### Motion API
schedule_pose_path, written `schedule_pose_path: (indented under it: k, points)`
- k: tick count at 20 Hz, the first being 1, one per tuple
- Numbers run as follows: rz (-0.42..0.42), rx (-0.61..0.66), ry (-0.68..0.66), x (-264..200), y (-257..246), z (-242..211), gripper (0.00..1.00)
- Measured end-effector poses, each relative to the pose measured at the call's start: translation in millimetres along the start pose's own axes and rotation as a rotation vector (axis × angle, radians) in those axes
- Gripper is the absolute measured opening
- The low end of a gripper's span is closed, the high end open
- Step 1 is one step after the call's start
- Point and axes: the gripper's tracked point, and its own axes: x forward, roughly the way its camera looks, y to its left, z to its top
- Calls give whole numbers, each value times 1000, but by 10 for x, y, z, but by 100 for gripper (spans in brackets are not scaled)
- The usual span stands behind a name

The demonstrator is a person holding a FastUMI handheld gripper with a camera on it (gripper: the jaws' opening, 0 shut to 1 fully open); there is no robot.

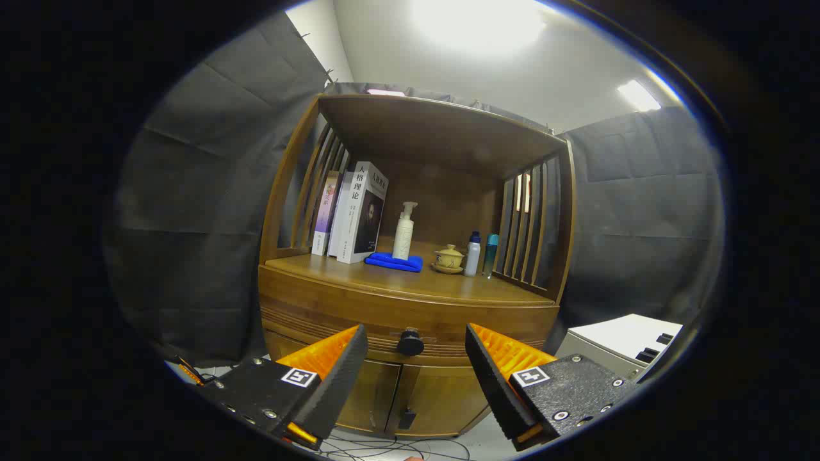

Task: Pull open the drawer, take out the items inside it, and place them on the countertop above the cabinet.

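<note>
countertop [410, 289], books [351, 214], cloth [394, 261], bottles [472, 255]

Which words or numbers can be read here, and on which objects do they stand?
"人格理论": on the spine of the white book.
Purple book, pump bottle, white bottle, teal bottle: print too small or blurred to read.
Gripper: open, drawer knob just beyond its fingers; it carries square marks, no words.

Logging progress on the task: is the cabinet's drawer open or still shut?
Shut. The drawer front sits flush with the cabinet, nothing pulled out. Its knob lies beyond the open gripper, untouched.
</note>
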Motion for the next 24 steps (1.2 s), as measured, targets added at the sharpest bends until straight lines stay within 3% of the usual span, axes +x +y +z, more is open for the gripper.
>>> schedule_pose_path:
  k: [24]
  points:
    - [15, 49, 2, -27, 17, -6, 95]
